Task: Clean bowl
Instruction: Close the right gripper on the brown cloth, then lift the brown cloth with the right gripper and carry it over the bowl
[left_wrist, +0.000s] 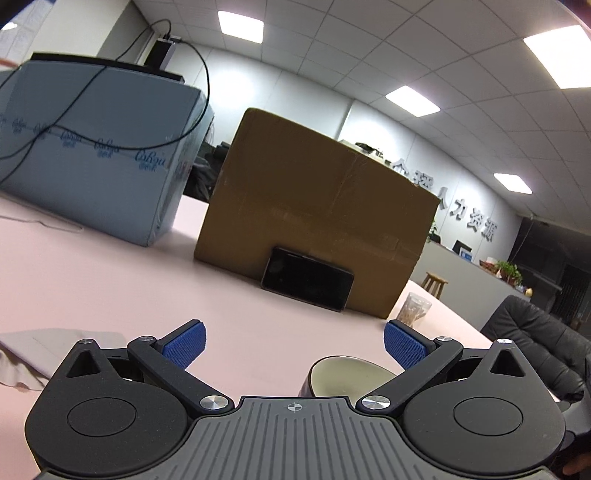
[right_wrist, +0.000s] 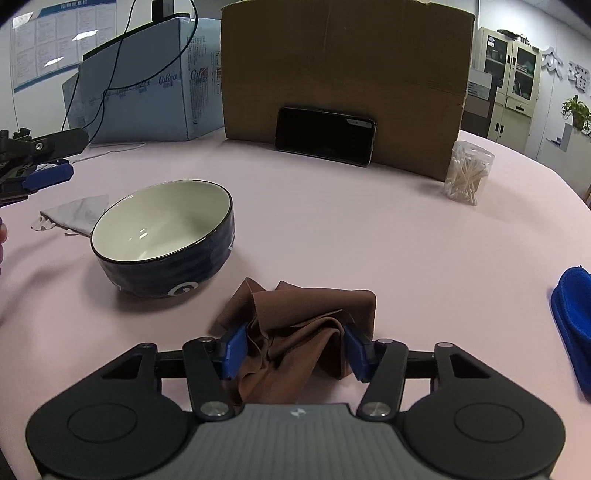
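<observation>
A dark blue bowl (right_wrist: 166, 240) with a cream inside stands upright on the pink table. A crumpled brown cloth (right_wrist: 295, 325) lies just right of it and in front. My right gripper (right_wrist: 293, 350) has its blue pads on both sides of the cloth, pressing into its folds. My left gripper (left_wrist: 293, 345) is open and empty, raised above the table; the bowl's rim (left_wrist: 347, 373) shows just below it, to the right. The left gripper also shows in the right wrist view (right_wrist: 40, 173), left of the bowl.
A cardboard box (right_wrist: 343, 74) with a black phone (right_wrist: 325, 134) leaning on it stands at the back. A blue-grey box (right_wrist: 147, 92) is at back left. A cotton swab jar (right_wrist: 467, 171), a grey cloth (right_wrist: 74, 214) and a blue cloth (right_wrist: 572, 321) also lie around.
</observation>
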